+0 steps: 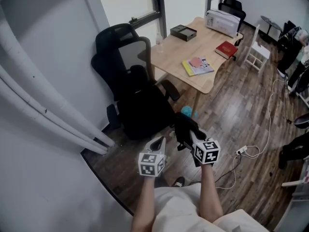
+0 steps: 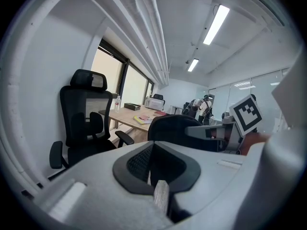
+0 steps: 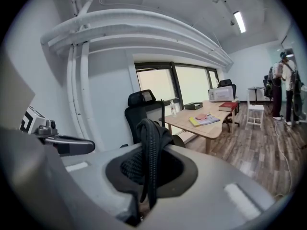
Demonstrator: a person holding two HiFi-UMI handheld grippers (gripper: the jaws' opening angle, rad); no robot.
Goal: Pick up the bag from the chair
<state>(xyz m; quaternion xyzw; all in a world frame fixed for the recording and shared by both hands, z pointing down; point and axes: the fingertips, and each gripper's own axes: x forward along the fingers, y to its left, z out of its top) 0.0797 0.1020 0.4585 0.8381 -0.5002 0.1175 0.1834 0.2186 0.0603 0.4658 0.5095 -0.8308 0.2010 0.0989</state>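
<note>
**Right jaws pinch the bag's strap**

The black chair (image 1: 118,45) stands ahead of both pairs of jaws. The black bag (image 2: 175,128) bulks just ahead of the left gripper (image 2: 160,195), whose jaws meet on nothing. Its strap (image 3: 151,147) loops up from the right gripper (image 3: 146,198), clamped between narrow jaws.

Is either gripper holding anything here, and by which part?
The right gripper is shut on the black bag, gripping it by its strap. The left gripper holds nothing.

Overhead down, gripper views forward (sharing chair (image 1: 112,36))
</note>
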